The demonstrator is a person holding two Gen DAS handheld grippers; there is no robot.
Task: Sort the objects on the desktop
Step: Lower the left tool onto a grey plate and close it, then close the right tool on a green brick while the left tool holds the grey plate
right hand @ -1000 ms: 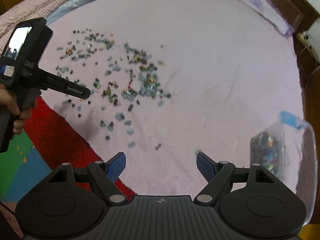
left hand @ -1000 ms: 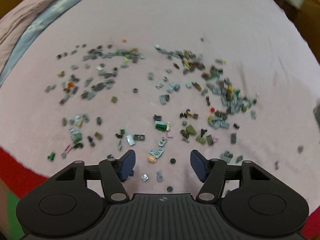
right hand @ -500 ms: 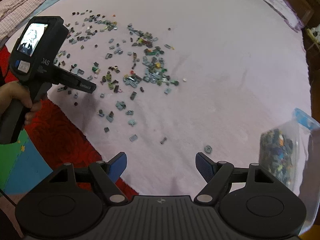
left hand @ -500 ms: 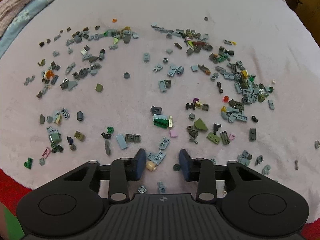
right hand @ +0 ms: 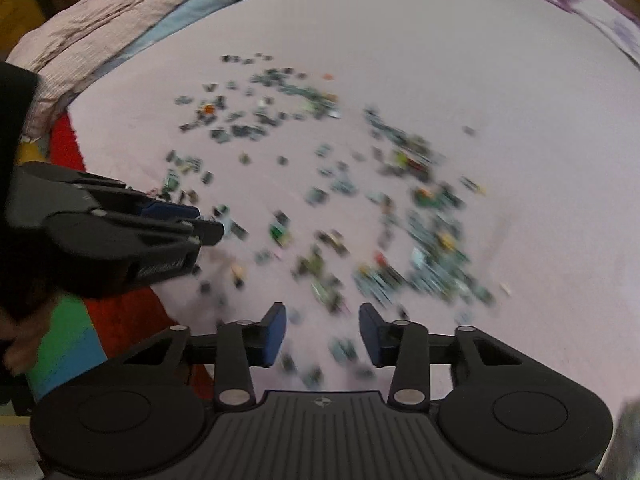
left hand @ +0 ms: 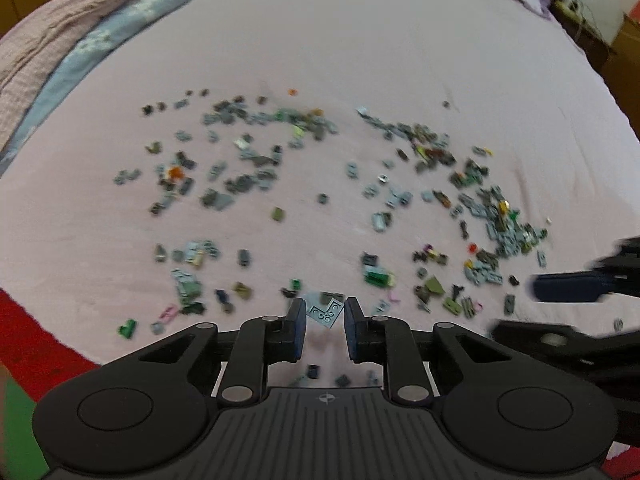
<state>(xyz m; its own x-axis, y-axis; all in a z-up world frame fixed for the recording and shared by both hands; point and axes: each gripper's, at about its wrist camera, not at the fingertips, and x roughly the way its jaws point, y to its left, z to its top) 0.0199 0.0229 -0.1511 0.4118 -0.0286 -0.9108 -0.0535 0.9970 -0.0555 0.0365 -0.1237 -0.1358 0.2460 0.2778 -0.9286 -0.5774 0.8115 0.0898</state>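
Above the pink sheet (left hand: 400, 60), left gripper (left hand: 325, 316) now pinches a lifted grey plate (left hand: 326, 312) — one piece picked — right gripper (right hand: 322, 334) spread, empty

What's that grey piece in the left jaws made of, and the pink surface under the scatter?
The grey studded plate held in the left gripper looks like hard moulded plastic: crisp edges, round studs, slight sheen. The pink surface seems a soft matte fabric, probably a blanket; faint creases show, though blur hides the weave.

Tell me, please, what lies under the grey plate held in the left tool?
The grey plate is pinched in the left tool, lifted above the pink blanket. Beneath it only blurred blanket shows; whatever lies directly behind the plate is covered.
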